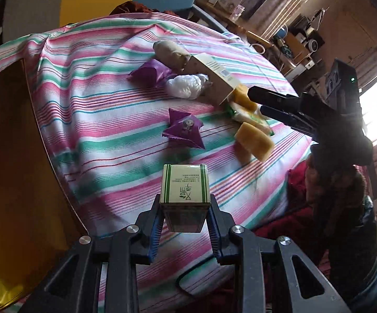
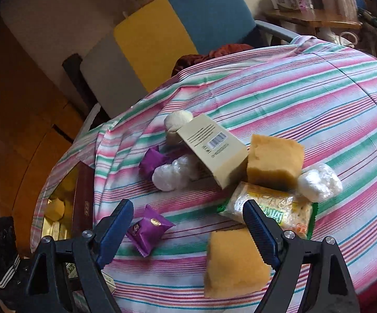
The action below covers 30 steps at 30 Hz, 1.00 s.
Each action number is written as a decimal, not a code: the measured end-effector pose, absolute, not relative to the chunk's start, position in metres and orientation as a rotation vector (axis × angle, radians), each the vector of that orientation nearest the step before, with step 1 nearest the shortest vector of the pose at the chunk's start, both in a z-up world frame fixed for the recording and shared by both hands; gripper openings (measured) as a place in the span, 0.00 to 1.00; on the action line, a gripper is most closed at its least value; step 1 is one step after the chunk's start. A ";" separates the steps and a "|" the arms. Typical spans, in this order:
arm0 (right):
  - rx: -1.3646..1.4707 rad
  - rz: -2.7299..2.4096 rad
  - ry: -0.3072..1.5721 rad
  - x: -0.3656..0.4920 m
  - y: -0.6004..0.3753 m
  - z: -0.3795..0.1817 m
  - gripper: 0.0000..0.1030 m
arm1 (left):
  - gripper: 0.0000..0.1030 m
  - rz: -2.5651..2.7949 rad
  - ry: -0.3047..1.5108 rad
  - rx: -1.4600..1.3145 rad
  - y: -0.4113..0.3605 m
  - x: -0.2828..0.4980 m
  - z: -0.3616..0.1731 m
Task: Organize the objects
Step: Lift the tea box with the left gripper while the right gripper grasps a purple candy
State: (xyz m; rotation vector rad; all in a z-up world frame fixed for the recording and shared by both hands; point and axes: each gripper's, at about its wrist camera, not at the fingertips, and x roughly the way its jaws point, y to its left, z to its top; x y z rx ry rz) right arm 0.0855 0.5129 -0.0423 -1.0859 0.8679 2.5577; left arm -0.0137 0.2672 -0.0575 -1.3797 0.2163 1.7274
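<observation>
The long cream carton [image 2: 211, 148] hides part of the round wrapped bundles at its eleven o'clock. The left gripper [image 1: 185, 210] clamps a small green-striped box [image 1: 185, 189] above the striped cloth [image 1: 105, 109]. The right gripper [image 2: 188, 224] stands wide apart and empty, a yellow sponge [image 2: 234, 263] at its five o'clock.
</observation>
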 end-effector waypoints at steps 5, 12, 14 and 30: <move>-1.148 2.575 0.836 0.080 0.505 -0.046 0.84 | 0.35 1.777 0.259 -1.345 0.292 -0.013 -0.066; -1.127 2.549 0.872 0.083 0.513 -0.047 0.84 | 0.35 1.815 0.295 -1.349 0.309 -0.021 -0.089; -1.130 2.550 0.870 0.082 0.512 -0.047 0.84 | 0.35 1.818 0.299 -1.361 0.306 -0.024 -0.096; -1.254 2.635 0.948 0.069 0.482 -0.052 0.82 | 0.30 1.831 0.407 -1.225 0.255 0.013 -0.095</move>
